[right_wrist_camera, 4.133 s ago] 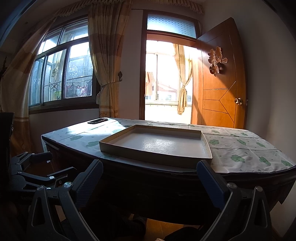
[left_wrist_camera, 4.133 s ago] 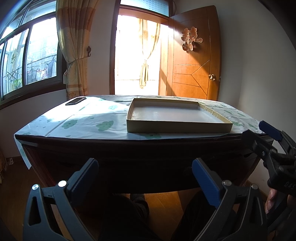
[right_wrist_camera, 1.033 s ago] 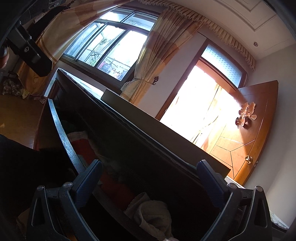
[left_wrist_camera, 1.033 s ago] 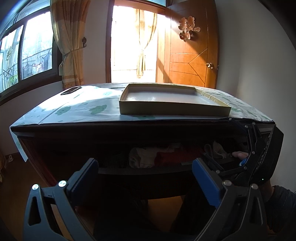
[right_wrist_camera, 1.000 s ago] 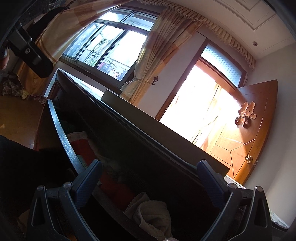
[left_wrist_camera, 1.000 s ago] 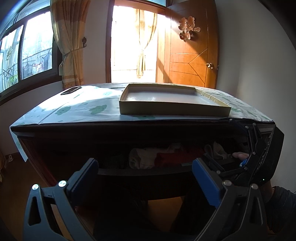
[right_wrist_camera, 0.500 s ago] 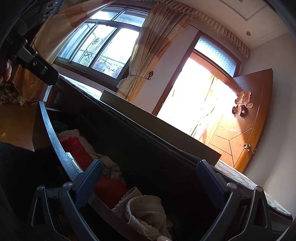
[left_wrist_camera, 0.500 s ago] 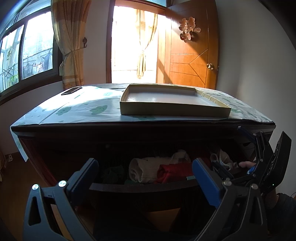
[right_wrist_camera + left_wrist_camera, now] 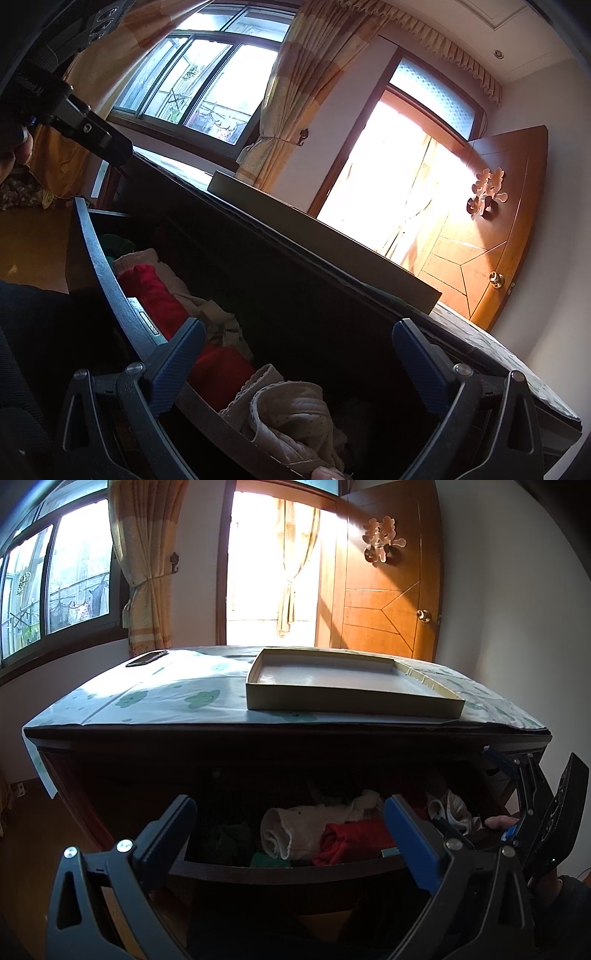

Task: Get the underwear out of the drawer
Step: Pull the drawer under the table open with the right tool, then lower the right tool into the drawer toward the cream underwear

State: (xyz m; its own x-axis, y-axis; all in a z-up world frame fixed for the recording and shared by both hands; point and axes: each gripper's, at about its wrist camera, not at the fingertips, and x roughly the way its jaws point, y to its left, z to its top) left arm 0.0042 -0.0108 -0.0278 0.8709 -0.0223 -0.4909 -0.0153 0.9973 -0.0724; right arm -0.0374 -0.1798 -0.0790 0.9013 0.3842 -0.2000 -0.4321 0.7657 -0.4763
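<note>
Left tool [image 9: 288,830] is hanging back in front of the drawer [image 9: 280,871] with its fingers spread wide and nothing between them, probably so it's lined up to dip in. Just beyond its left finger there's a dark green bit of clothing [image 9: 225,840], then dead ahead between the fingers a rolled cream piece [image 9: 291,829] and a red one [image 9: 351,838], all stuffed inside the drawer that's pulled out from under the bench [image 9: 166,698]. Further back on the bench top sits a shallow cardboard tray [image 9: 332,701], empty, my guess is that's where the stuff is meant to land.

Off to the right, the right tool [image 9: 295,354] is tilted and poking over the drawer's right end, also wide open and holding nothing. Right below and between its fingers is a crumpled beige lacy underwear [image 9: 291,417], nearest grab for that side. A fingertip [image 9: 325,473] shows at the bottom edge, looks like the hand's resting on the drawer front.
</note>
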